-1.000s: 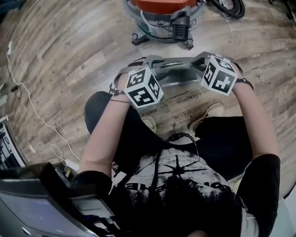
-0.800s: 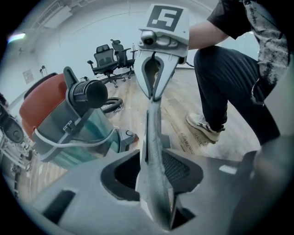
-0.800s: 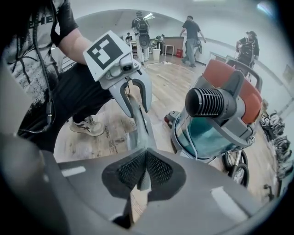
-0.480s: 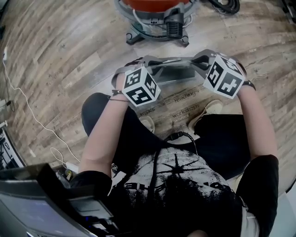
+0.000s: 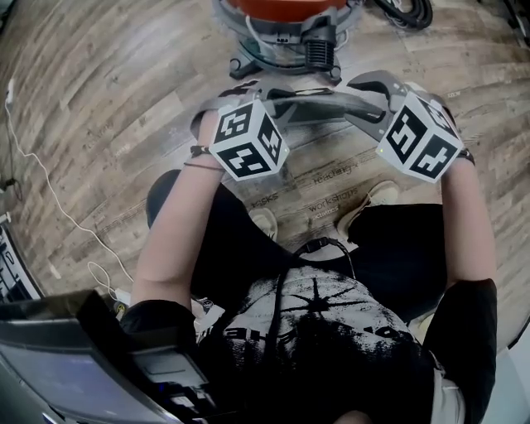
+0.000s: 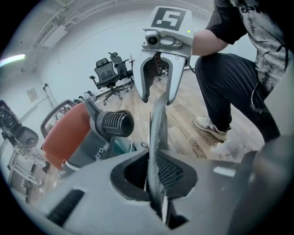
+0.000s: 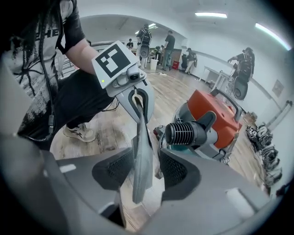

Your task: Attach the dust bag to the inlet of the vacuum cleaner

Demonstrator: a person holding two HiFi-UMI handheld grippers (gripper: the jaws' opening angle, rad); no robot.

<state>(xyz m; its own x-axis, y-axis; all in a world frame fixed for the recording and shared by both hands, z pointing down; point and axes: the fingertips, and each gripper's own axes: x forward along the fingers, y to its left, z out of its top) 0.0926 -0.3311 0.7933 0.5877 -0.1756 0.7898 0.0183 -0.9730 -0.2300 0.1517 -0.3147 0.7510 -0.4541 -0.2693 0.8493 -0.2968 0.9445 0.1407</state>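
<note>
1. The left claw (image 6: 154,186) was seen clamped nearly shut on one end of the flat grey dust bag (image 6: 159,121).
2. The right claw (image 7: 143,172) was caught opening. The bag's other end was hung between its pads but was not pressed by them.
3. The bag was held edge-on between both claws, above the wooden floor (image 5: 124,99), just beyond the person's shoes (image 5: 370,203).
4. Farther off, the orange vacuum cleaner (image 5: 286,21) was stood on the floor. Its ribbed black inlet (image 7: 183,133) was turned toward the bag and kept apart from it.

Left gripper (image 6: 155,167) clamped, right gripper (image 7: 146,167) opening
</note>
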